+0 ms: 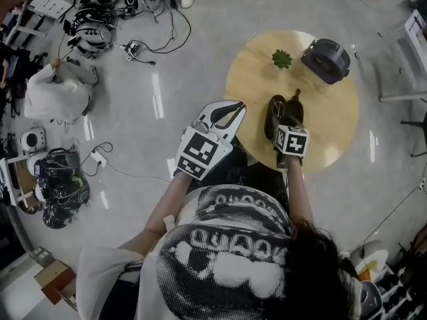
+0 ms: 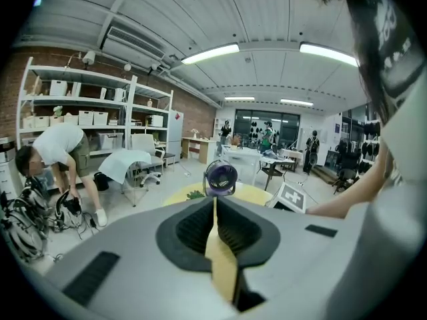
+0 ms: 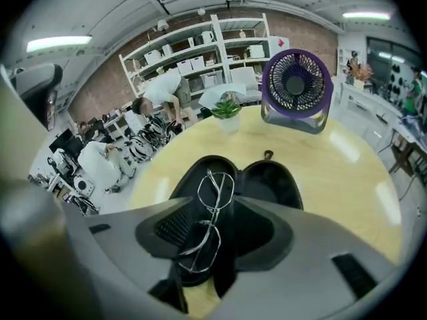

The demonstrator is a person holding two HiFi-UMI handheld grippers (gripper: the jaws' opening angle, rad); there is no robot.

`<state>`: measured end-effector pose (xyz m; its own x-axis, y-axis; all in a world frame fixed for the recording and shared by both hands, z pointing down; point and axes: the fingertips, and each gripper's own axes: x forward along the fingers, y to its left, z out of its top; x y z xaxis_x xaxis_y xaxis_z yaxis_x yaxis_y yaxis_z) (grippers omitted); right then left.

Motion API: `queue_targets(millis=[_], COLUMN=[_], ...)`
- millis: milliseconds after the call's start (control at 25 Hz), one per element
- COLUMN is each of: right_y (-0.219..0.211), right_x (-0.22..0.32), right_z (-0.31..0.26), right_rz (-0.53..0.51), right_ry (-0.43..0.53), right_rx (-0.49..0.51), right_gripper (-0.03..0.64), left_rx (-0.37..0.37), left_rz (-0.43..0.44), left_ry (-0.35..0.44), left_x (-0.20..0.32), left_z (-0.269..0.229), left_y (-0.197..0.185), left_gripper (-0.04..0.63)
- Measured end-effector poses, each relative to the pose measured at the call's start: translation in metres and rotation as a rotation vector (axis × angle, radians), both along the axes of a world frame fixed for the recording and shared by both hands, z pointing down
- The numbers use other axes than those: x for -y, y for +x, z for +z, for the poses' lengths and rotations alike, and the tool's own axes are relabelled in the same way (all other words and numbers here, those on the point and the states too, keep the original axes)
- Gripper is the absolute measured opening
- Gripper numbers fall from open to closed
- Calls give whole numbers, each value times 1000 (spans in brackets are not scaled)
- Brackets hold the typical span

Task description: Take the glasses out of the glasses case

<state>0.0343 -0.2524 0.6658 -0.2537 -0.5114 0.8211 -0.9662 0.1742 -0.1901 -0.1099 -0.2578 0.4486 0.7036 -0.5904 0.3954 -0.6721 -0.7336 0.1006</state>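
An open black glasses case (image 1: 275, 109) lies on the round wooden table (image 1: 333, 125). In the right gripper view thin wire-framed glasses (image 3: 210, 219) rest in the left half of the case (image 3: 270, 182). My right gripper (image 3: 213, 209) points steeply down over them. Its jaws are open, one on each side of the glasses, and the pads do not press on the frame. In the head view the right gripper (image 1: 287, 122) covers the near end of the case. My left gripper (image 1: 223, 112) hovers at the table's left edge, shut and holding nothing, its tips (image 2: 214, 209) meeting.
A purple-rimmed fan (image 1: 325, 60) and a small green plant (image 1: 281, 59) stand at the far side of the table. Cables, headsets and gear (image 1: 93, 19) litter the floor to the left. A person in white (image 1: 50, 92) bends there.
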Motion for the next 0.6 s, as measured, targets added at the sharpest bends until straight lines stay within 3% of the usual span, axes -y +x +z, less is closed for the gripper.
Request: queue_targets(millis=[400,600], right_y=[-4,2], right_x=[2,1], right_z=[9,7], right_rz=[-37,-15], right_ry=[11,15], right_rx=[-223,-257], right_gripper=[184,198], left_rx=[11,16], left_rz=[18,-2], left_ry=[-10,-13], left_x=[3,8], left_z=[5,7], left_y=[-1,-5], left_gripper=[21,21])
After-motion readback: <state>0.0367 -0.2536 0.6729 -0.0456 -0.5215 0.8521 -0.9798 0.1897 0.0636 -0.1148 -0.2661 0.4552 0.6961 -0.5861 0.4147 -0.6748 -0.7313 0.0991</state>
